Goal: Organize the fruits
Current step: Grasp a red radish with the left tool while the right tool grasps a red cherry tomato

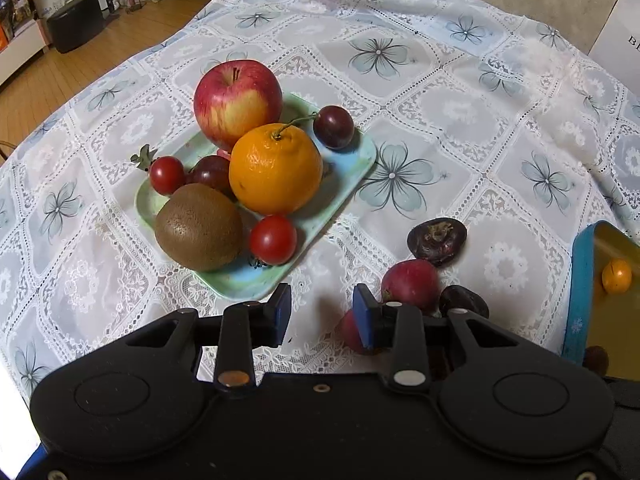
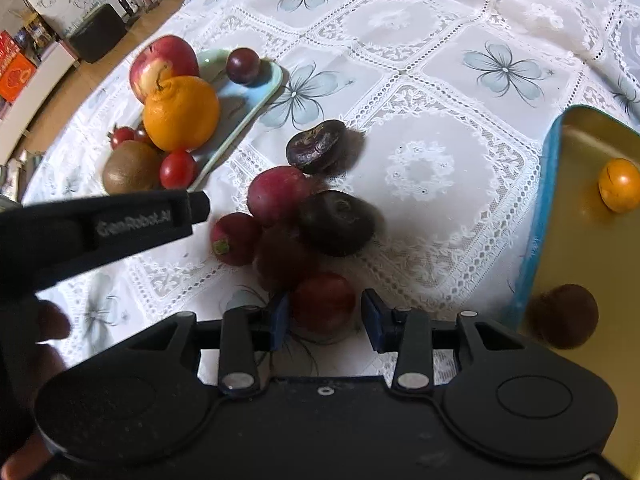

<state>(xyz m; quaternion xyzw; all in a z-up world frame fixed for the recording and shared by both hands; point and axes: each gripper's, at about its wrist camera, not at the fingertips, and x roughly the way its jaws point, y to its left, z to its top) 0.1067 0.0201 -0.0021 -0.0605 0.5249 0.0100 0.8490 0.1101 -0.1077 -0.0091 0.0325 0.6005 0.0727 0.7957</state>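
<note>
Fingers of right gripper (image 2: 325, 316) spread wide, a red radish (image 2: 322, 302) between them at lower centre, unclamped; left gripper (image 1: 322, 312) fingers open, empty, radish pile (image 1: 408, 284) just right.

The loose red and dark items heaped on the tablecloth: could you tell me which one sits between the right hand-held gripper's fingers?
The red round one nearest the camera, between the open fingers of the right hand-held gripper; the others lie farther out on the tablecloth.
</note>
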